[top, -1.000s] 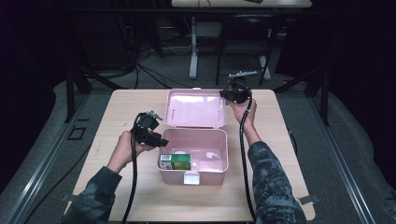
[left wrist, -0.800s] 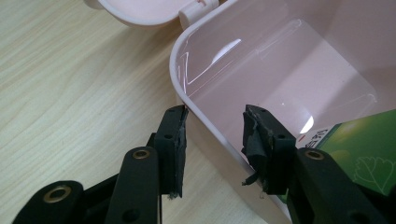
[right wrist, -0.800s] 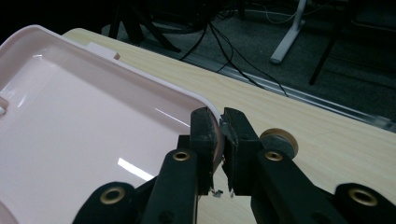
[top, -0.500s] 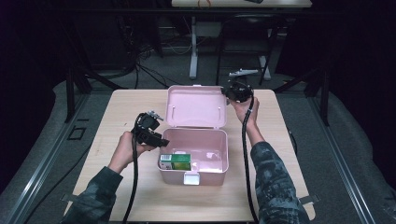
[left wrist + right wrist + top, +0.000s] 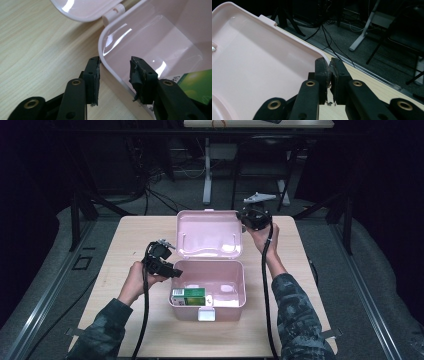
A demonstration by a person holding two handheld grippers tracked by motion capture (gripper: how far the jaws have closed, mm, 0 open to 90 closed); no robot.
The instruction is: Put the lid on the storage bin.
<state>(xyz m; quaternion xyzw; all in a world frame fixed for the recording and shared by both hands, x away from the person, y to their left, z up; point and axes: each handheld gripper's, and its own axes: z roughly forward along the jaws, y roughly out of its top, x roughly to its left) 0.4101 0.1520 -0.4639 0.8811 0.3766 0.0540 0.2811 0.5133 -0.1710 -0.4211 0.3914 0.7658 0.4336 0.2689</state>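
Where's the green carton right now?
High view: the green carton lies inside the pink box, at its front-left corner, just right of the left gripper.

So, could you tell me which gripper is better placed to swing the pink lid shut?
Probably the right gripper: its jaws pinch the lid at its far corner. The left gripper straddles the box wall.

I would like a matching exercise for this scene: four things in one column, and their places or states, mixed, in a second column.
1. right gripper
2. left gripper
3. green carton
4. white latch

a. on the box's front wall
b. jaws astride the box's left wall
c. pinching the lid's corner
d. lying inside the pink box

Pairs: 1-c, 2-b, 3-d, 4-a
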